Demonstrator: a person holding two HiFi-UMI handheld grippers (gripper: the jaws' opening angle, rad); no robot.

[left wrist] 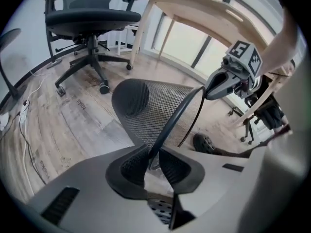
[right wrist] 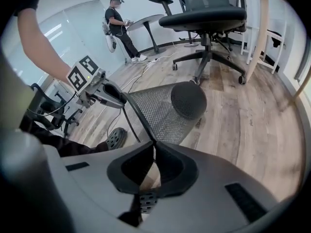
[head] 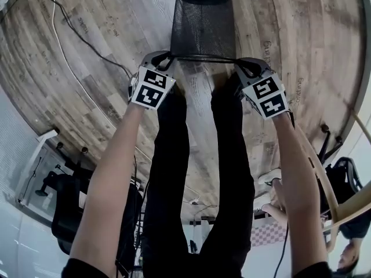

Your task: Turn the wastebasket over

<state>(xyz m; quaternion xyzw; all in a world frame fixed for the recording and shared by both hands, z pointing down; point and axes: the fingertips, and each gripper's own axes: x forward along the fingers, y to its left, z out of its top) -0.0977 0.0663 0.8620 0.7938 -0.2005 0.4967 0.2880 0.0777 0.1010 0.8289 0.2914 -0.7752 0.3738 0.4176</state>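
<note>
Tightly between left gripper (head: 167, 58) and right gripper (head: 239, 66) — wastebasket (head: 203, 22), rim clamped.

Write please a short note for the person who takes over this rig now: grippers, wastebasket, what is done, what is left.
Left gripper: shut on the rim of the wastebasket.
Right gripper: shut on the rim, opposite side.
Wastebasket: black mesh, on its side over the wooden floor, mouth toward the person, base away.
Done: both grips taken, basket tipped.
Left: probably finish the turn, set it down, release.
</note>
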